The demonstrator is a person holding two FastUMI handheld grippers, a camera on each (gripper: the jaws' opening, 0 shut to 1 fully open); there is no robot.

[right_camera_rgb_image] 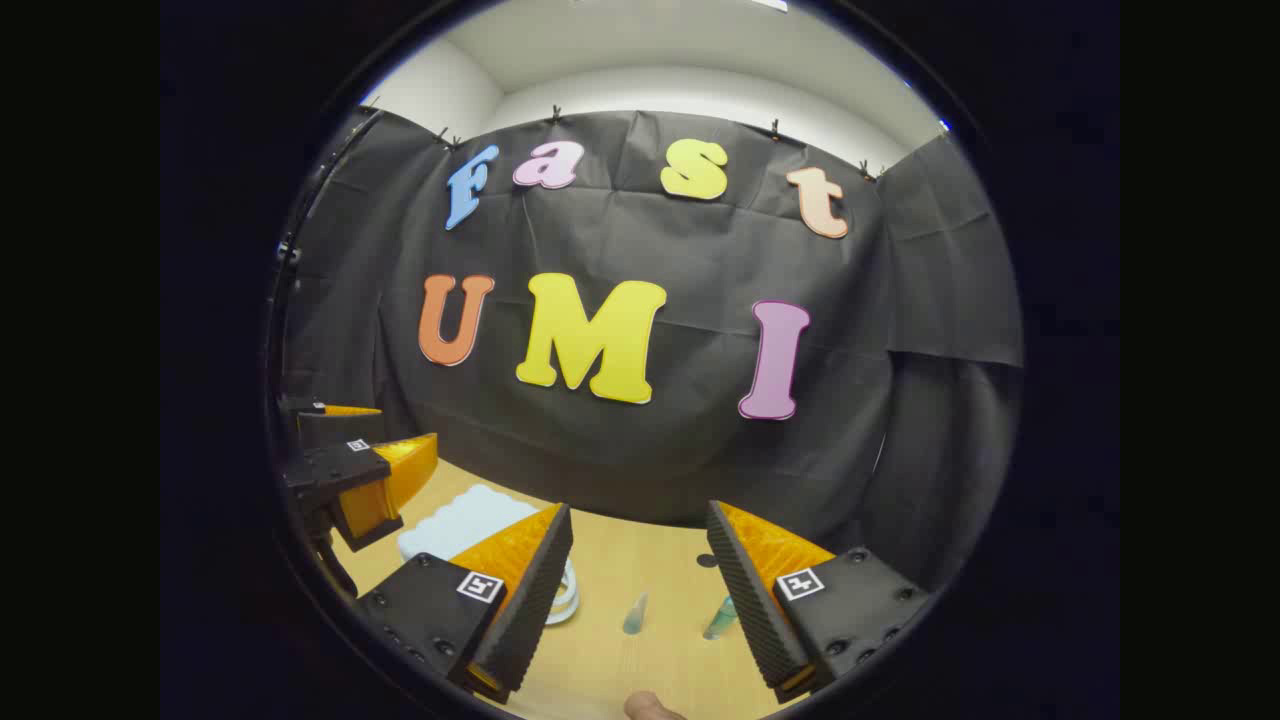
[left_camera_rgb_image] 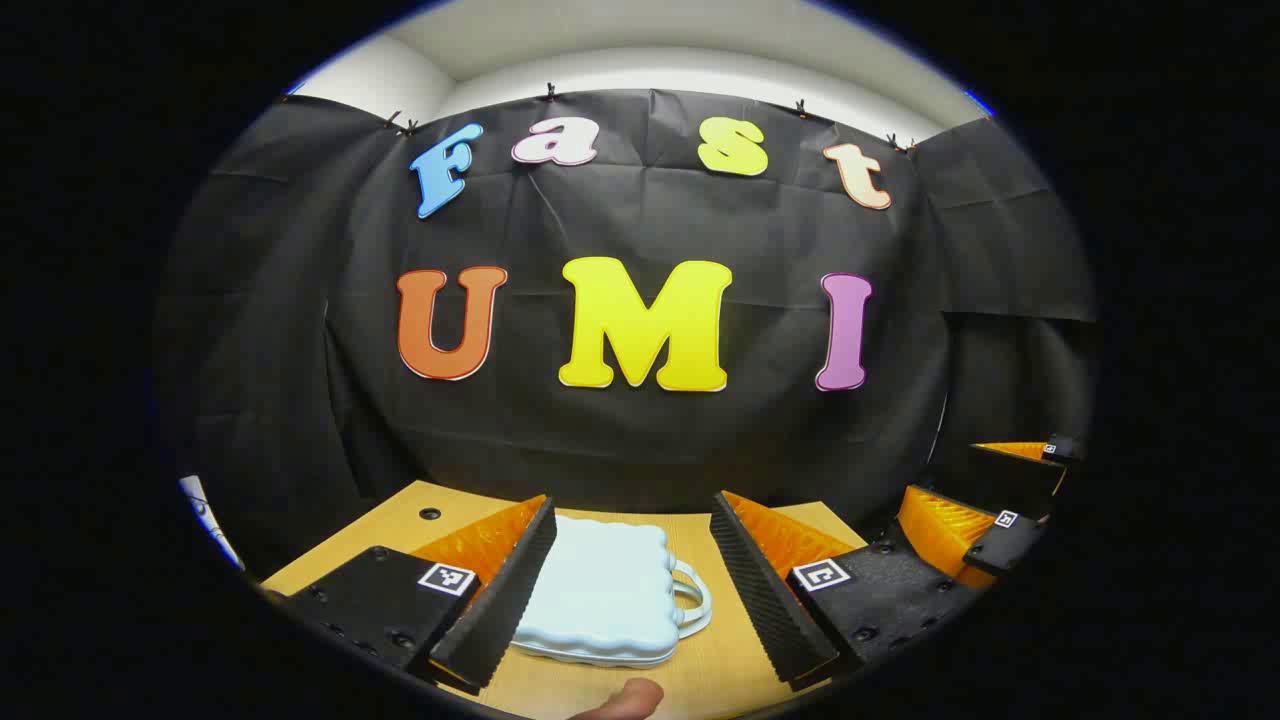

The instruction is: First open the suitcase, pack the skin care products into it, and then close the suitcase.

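A small pale blue suitcase lies flat and closed on the wooden table, its handle pointing right. My left gripper hangs open above it, fingers spread to either side. The right gripper shows at the right edge of the left gripper view. In the right gripper view my right gripper is open over the table, with two small clear skin care bottles lying between its fingers. The suitcase lies to its left, partly behind the left finger. The left gripper hovers at the far left.
The black cloth wall rises close behind the table. A small round hole marks the tabletop at the back left. A fingertip shows at the bottom edge of the left gripper view.
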